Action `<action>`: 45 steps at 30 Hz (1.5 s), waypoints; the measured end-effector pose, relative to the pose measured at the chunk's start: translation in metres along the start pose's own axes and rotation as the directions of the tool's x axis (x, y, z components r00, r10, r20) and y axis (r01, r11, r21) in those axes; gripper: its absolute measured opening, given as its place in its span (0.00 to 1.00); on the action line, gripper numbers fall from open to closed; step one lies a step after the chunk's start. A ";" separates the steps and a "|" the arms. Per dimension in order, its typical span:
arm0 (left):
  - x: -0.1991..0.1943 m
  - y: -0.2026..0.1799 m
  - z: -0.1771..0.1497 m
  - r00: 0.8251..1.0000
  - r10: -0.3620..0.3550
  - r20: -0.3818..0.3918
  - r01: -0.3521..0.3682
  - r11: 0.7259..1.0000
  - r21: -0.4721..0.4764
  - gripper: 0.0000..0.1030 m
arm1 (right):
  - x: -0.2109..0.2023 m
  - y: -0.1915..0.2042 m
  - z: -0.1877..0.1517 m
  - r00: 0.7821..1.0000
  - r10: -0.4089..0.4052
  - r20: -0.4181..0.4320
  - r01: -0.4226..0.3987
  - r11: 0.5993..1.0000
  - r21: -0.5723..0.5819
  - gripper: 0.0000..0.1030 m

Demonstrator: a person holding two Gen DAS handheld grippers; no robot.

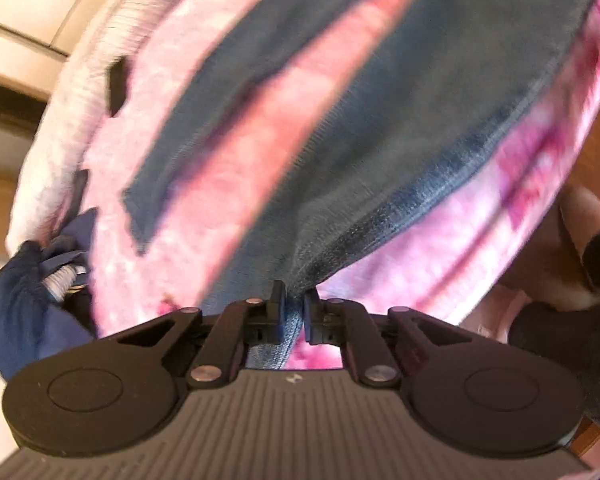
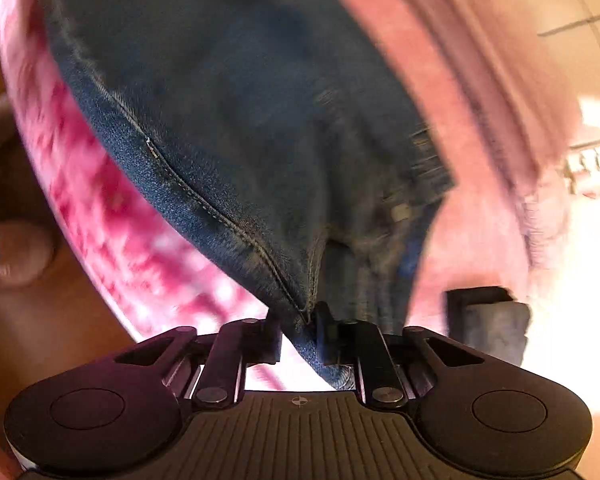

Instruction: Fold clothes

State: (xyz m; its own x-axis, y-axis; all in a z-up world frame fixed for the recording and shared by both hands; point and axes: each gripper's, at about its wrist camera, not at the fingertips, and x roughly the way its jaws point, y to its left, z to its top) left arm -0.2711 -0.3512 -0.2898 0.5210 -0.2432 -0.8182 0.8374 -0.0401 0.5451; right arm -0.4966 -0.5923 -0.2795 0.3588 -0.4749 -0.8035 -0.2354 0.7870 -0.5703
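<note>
Blue denim jeans (image 1: 380,128) lie spread over a pink patterned blanket (image 1: 480,216). My left gripper (image 1: 294,300) is shut on an edge of the denim, which bunches between its jaws. In the right wrist view the same jeans (image 2: 240,112) fill the middle, with a stitched seam running down to my right gripper (image 2: 300,316), which is shut on the denim near that seam. Both views are motion-blurred.
A dark blue garment (image 1: 24,300) is bunched at the lower left of the left wrist view. White knitted fabric (image 1: 80,92) lies at the blanket's far left. A grey folded item (image 2: 492,328) sits at the right. The pink blanket (image 2: 112,216) lies over a brown surface (image 2: 52,320).
</note>
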 end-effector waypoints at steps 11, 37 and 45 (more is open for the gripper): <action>-0.019 0.170 0.097 0.992 -0.129 0.017 0.130 0.988 -0.089 0.07 | -0.019 -0.152 0.103 0.986 -0.097 0.133 0.085 0.992 0.092 0.10; 0.220 0.269 0.192 0.937 -0.331 -0.108 0.297 0.921 -0.251 0.40 | 0.181 -0.197 0.220 0.994 0.067 -0.082 -0.023 0.888 0.460 0.58; 0.157 0.281 0.135 0.955 -0.279 -0.105 0.226 0.906 -0.359 0.61 | 0.122 -0.115 0.263 0.970 0.223 0.099 -0.241 0.812 0.531 0.58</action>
State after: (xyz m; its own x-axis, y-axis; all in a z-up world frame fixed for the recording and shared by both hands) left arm 0.0231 -0.5317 -0.2404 0.2809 -0.1195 -0.9523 0.9353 0.2564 0.2437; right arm -0.1883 -0.6369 -0.2670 0.3847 -0.2457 -0.8898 0.2019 0.9630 -0.1786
